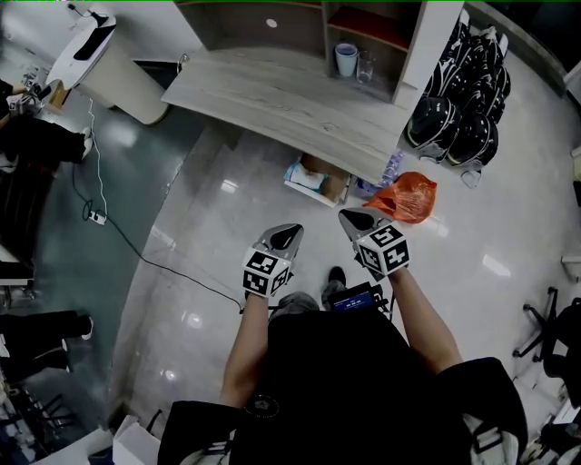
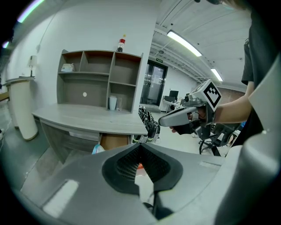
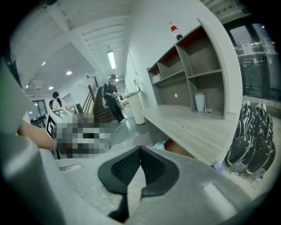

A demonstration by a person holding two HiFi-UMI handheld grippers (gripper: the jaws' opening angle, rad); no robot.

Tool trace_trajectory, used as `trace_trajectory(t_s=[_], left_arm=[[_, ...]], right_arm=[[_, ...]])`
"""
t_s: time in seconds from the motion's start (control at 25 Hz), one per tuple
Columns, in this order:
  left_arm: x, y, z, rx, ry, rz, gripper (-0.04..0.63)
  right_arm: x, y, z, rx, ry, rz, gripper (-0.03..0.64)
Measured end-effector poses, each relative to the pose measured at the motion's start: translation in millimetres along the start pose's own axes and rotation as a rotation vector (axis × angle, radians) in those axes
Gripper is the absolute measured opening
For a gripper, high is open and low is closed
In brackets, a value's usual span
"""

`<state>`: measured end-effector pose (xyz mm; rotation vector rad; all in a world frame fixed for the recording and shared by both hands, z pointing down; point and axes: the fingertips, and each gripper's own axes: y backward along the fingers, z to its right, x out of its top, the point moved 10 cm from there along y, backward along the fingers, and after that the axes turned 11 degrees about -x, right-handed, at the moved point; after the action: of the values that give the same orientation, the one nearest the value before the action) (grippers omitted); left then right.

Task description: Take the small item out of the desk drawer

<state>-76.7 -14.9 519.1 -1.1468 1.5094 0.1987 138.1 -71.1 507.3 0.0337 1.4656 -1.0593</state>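
Note:
I stand a step back from the pale wooden desk (image 1: 281, 100), which carries a shelf unit (image 1: 363, 27). No drawer and no small item show in any view. My left gripper (image 1: 289, 233) and right gripper (image 1: 357, 218) are held side by side above the floor, pointing toward the desk. In the left gripper view the left gripper (image 2: 140, 147) has its jaws together at the tips with nothing between them. The right gripper (image 2: 184, 116) also appears there, held in a hand. In the right gripper view the right gripper (image 3: 140, 150) is shut and empty.
An orange plastic bag (image 1: 407, 196) and a cardboard box (image 1: 320, 178) lie on the floor by the desk. A rack of black helmets (image 1: 458, 104) stands at the right. A cup (image 1: 346, 58) sits on a shelf. A cable (image 1: 136, 245) crosses the floor at the left.

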Motion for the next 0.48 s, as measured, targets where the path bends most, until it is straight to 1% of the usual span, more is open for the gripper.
trace_trajectory(t_s=[0.16,0.32,0.48], left_arm=[[-0.5,-3.9,-2.6,0.012,0.004,-0.018,0.002],[1.5,-6.5,-5.2,0.024,0.011,-0.020,0.002],[-1.2,-8.5,-8.9,0.024,0.020,-0.028,0.002]], right_arm=[[-0.3,-6.6,6.0,0.016,-0.003,-0.009,0.000],[0.1,-11.2,10.8,0.029,-0.004,-0.018,0.000],[0.6,-16.6,12.9,0.032,-0.004,-0.026,0.000]])
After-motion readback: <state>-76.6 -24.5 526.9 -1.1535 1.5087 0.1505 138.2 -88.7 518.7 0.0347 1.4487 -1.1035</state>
